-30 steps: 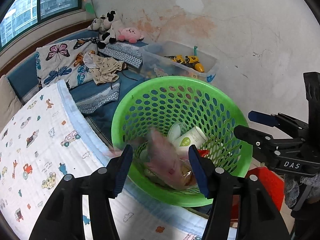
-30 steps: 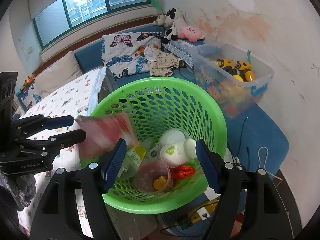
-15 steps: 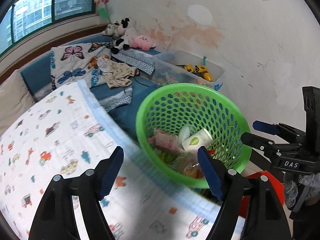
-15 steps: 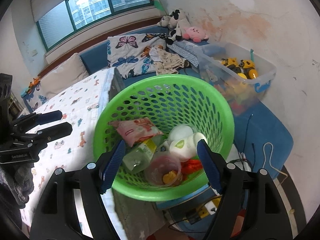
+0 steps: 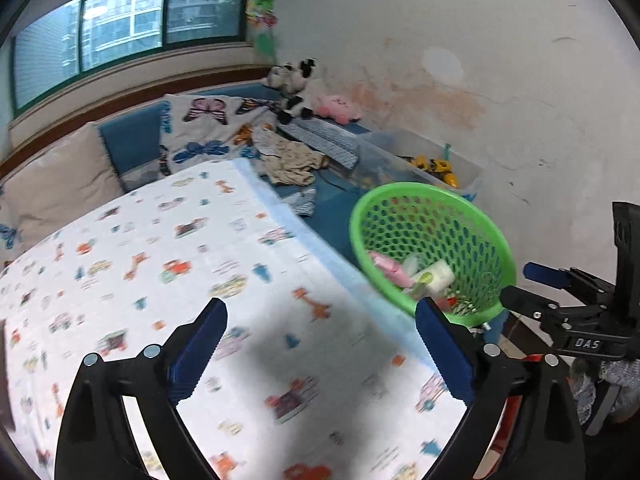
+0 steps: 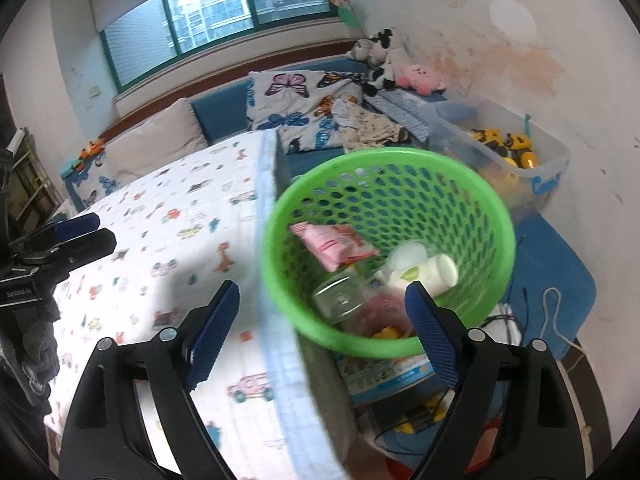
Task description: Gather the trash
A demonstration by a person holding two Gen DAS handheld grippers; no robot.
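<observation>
I am seeing a white cartoon-printed cotton sheet (image 5: 168, 264) lying beside a clear plastic toy box (image 6: 516, 160).

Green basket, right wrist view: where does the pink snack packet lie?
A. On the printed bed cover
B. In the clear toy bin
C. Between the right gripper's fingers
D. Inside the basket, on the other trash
D: the pink snack packet lies inside the green basket, beside the white bottle.

Black hand-held gripper (image 5: 320, 344), blue ribbed pads (image 5: 198, 346)

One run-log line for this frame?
left gripper: opening, empty | right gripper: opening, empty | pink packet: in green basket
</observation>
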